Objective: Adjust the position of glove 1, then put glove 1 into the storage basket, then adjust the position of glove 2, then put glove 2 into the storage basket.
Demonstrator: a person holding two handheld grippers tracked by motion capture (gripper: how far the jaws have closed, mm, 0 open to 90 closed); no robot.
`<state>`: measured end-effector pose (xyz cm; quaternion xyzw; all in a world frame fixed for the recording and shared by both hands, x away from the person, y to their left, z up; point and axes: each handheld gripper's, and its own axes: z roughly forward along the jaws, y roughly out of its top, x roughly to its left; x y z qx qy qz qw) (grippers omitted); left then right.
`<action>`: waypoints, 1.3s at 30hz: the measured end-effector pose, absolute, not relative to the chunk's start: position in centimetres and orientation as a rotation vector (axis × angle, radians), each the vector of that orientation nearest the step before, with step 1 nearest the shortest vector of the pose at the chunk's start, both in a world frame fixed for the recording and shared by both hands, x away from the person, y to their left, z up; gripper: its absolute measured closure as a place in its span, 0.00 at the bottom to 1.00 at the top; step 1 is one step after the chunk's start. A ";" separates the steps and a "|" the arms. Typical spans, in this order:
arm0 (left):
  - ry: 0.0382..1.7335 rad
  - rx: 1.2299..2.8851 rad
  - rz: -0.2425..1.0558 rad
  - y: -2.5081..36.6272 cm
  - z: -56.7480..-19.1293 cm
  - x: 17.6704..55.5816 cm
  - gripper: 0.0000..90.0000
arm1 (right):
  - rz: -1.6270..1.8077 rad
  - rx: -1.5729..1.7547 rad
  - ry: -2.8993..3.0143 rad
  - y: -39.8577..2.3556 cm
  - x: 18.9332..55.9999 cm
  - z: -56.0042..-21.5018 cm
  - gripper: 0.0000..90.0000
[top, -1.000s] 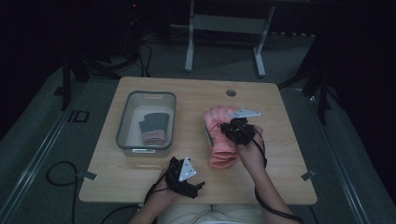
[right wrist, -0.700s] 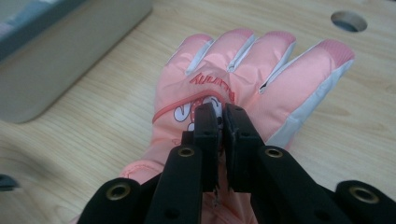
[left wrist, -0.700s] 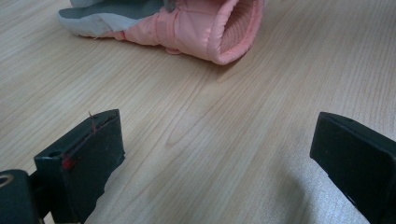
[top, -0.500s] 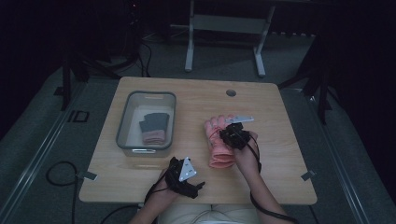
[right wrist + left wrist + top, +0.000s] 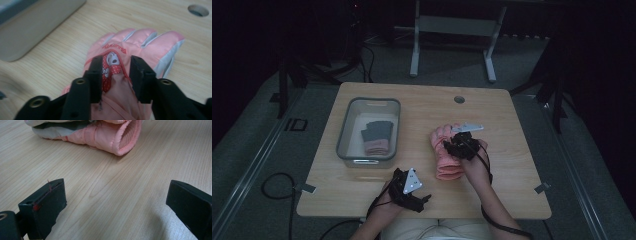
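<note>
A dim room with grey floor and a metal frame at the back surrounds a light wooden table [image 5: 422,107]; from the high view, a clear plastic bin [image 5: 346,131] stands on the table's left half, holding a dark-and-pink folded glove [image 5: 375,136]; at the near edge the left gripper [image 5: 421,199] rests low by the person's left hand, well apart from the rest; right of centre lies the pink glove [image 5: 444,162], flat, fingers pointing away from the person, cuff toward them; the right gripper [image 5: 451,145] sits on its back; a round hole [image 5: 459,99] marks the far side.

The left gripper view adds what the high view cannot: its jaws stand wide apart over bare wood with nothing between them, released; the pink glove's open cuff [image 5: 125,140] lies ahead, ribbed inside.

The right gripper view shows the glove's back close up: a red dotted cartoon patch [image 5: 111,66] and lettering near the knuckles, white trim on the outer finger; the jaws have just been opening and now straddle a raised fold of fabric by the patch, pads loose beside it rather than pinching; the bin's wall [image 5: 37,22] and the hole [image 5: 198,10] frame the glove.
</note>
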<state>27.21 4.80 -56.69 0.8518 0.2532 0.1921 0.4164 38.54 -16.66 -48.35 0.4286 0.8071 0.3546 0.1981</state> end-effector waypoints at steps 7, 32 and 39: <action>0.636 2.139 0.482 4.8 -56.7 27.2 0.03 | 1.096 1.180 2.238 -17.7 37.8 -46.4 0.54; 0.608 2.122 0.446 4.5 -55.5 26.7 0.03 | 1.174 1.223 2.276 -21.8 38.3 -45.9 0.18; 0.611 2.047 0.489 4.7 -52.5 26.6 0.04 | 1.174 1.112 2.253 -23.5 38.2 -45.3 0.16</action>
